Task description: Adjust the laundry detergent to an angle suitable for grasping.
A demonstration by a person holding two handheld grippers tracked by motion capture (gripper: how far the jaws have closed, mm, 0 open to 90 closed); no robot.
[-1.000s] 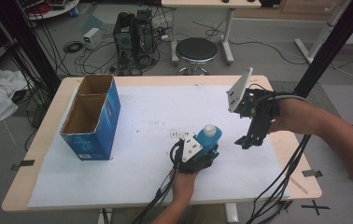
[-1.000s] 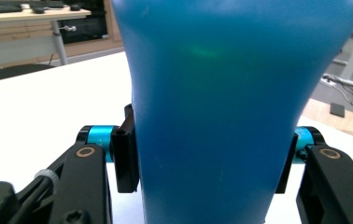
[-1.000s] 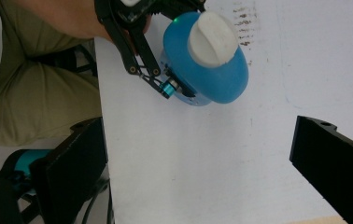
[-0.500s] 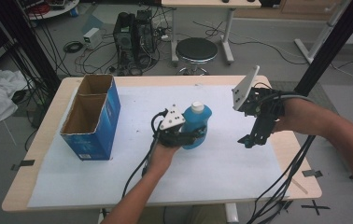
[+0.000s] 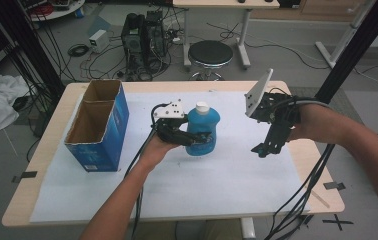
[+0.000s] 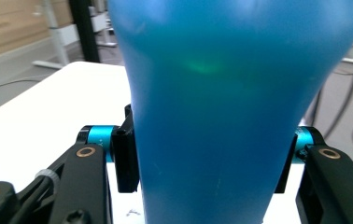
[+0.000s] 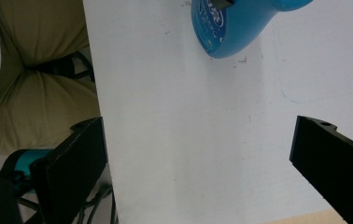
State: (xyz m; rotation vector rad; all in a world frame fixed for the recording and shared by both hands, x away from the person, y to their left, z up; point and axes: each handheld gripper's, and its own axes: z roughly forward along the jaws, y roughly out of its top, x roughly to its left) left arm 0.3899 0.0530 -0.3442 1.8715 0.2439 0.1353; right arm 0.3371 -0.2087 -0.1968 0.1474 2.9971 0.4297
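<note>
One white-topped desk (image 5: 217, 195) carries an open blue cardboard box (image 5: 97, 127) near its left edge. At mid-desk, the left gripper (image 5: 189, 137) clamps an upright blue bottle (image 5: 202, 129). The right gripper (image 5: 266, 149) hangs spread wide and empty toward the right edge.

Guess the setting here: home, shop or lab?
Likely a lab or workshop: computer tower with loose cables on the floor, a stool, and a paper-covered table for gripper trials.
</note>
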